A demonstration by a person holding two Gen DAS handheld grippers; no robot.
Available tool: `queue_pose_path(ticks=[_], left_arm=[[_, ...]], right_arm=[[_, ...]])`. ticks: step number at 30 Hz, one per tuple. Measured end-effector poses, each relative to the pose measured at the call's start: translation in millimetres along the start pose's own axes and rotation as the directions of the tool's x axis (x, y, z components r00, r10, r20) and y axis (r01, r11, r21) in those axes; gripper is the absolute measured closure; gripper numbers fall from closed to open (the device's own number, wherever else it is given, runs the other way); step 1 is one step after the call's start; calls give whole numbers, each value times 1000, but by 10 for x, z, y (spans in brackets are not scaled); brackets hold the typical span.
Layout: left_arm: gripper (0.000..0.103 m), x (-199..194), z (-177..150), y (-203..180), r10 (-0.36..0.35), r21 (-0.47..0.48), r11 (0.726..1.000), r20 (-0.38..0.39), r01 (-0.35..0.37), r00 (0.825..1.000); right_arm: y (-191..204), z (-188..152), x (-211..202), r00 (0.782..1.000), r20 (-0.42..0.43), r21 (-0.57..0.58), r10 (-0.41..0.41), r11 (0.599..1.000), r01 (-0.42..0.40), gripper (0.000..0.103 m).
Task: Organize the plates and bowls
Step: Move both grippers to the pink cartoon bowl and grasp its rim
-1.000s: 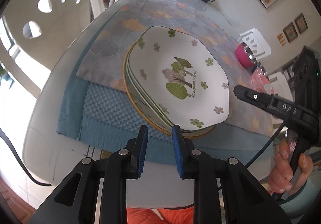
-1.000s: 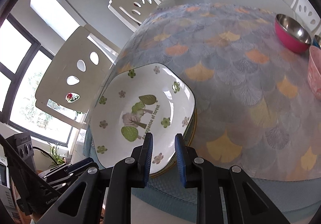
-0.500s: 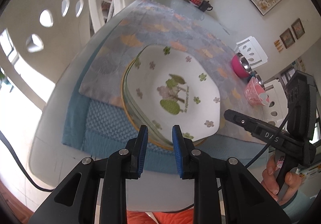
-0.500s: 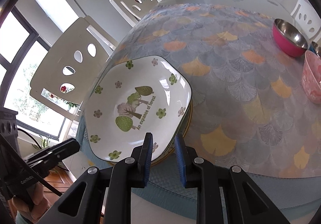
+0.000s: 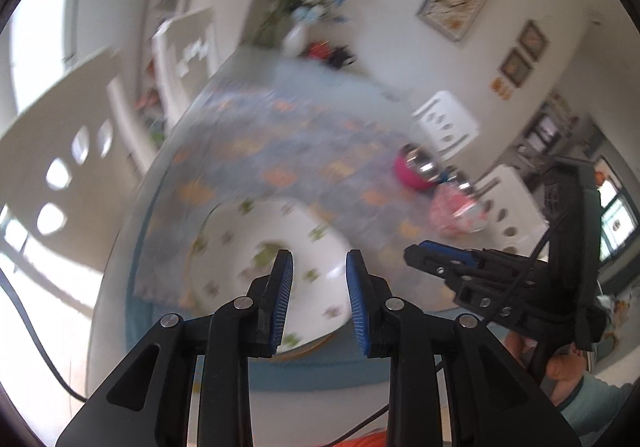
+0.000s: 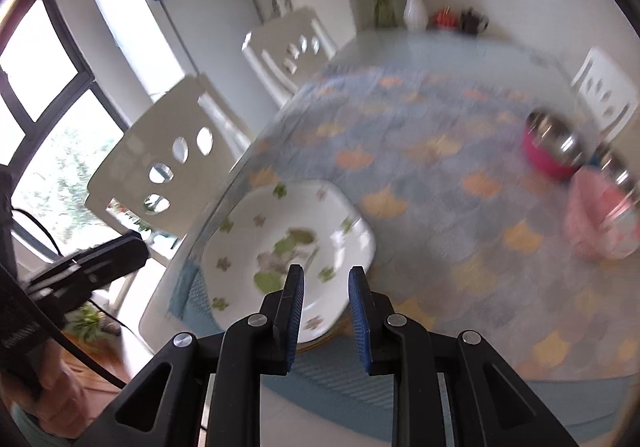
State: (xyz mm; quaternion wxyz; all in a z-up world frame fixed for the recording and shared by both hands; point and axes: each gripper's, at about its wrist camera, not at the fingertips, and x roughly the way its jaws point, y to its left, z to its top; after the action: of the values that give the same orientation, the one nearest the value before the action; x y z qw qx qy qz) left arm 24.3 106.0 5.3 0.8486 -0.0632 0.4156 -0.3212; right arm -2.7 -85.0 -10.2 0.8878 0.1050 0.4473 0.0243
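Left tool (image 5: 319, 297): black body, blue ribbed pads (image 5: 285, 299), held above the near edge of the counter (image 5: 120, 287). Jaws a little apart and opening; nothing between them, nothing touched.

Right tool (image 6: 325, 311): same build, also raised over the near edge. Narrow gap between its pads (image 6: 297, 311), nothing gripped. In the left view it shows at the right, held by a hand (image 5: 560, 367).

Both views motion-blurred; fine detail unreadable.

Below the tools, on the near left part of the counter: white squarish ceramic plate with green tree and flower print (image 6: 288, 243), topmost of a stack. The stack's lower plates show only as thin rims at its near edge; count unclear. Stack rests partly on a blue woven mat (image 6: 320, 379), partly on a grey-blue cloth with orange fan pattern (image 6: 420, 167).

Further right on the cloth: pale pink patterned bowl (image 6: 596, 215), then a magenta bowl with steel lining (image 6: 554, 145) just behind it. Whether they touch cannot be told.

Far end of counter: white vase with flowers (image 6: 414, 13), small red item and dark teapot (image 6: 472, 21) beside it.

White chairs with oval cut-outs (image 6: 168, 163) stand along the left side.
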Motion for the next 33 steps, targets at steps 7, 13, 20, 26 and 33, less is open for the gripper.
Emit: queue_pose_path(ticks=[7,13,20,26,33], left_arm=[[56,-107,405,-673,-109,98,990,100,100,989],[49,203,600,-1221,-129,115,987,125,115,984],[49,882,561,-1911,-72,81,994,51,68,996],[49,1365,488,-2395,-25,82,996,18,24,1000],[49,1890,459,-2577,18,42,999,-20,-18,1000]], right_arm=[[-437,134,-935,944,283,14,-172,984,175,26],[-1172,176,-1147,909,228,119,-349,936,330,22],[-2098,44,-1098,929,107,195,-354,924,329,22],[-2685,7,-930,941,59,163,-334,933,321,22],[-3111,-75,-699,950,18,142,-313,941,307,22]])
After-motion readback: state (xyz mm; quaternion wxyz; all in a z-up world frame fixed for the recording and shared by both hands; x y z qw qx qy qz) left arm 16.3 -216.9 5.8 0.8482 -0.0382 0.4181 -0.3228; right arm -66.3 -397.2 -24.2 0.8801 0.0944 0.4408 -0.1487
